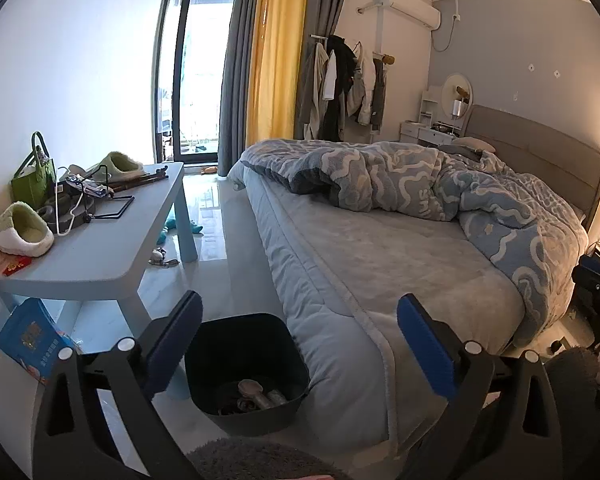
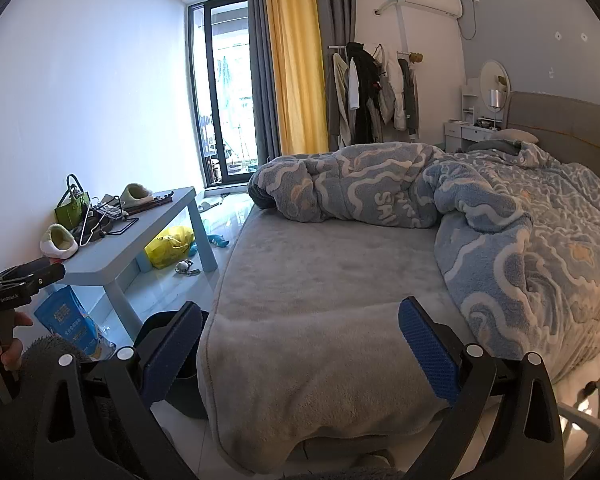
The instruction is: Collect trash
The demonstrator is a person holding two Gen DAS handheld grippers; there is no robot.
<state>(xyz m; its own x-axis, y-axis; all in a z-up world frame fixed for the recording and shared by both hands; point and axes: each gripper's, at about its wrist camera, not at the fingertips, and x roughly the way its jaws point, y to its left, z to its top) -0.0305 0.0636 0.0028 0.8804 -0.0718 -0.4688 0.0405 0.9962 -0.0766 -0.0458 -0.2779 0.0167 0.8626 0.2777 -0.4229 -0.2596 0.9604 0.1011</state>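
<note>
The left gripper (image 1: pixel 300 344) is spread wide with nothing between its pads, positioned above the dark trash bin (image 1: pixel 246 368) standing on the floor against the corner of the bed (image 1: pixel 380 256). The bin holds what appears to be crumpled wrappers or cans. The right gripper (image 2: pixel 300 346) is likewise fully spread and empty, over the bed's grey corner. A light-blue table (image 1: pixel 100 248) stands just left of the bin.

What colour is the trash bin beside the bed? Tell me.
Dark, nearly black; the trash bin shows best in the left wrist view, open-topped with trash inside.
</note>
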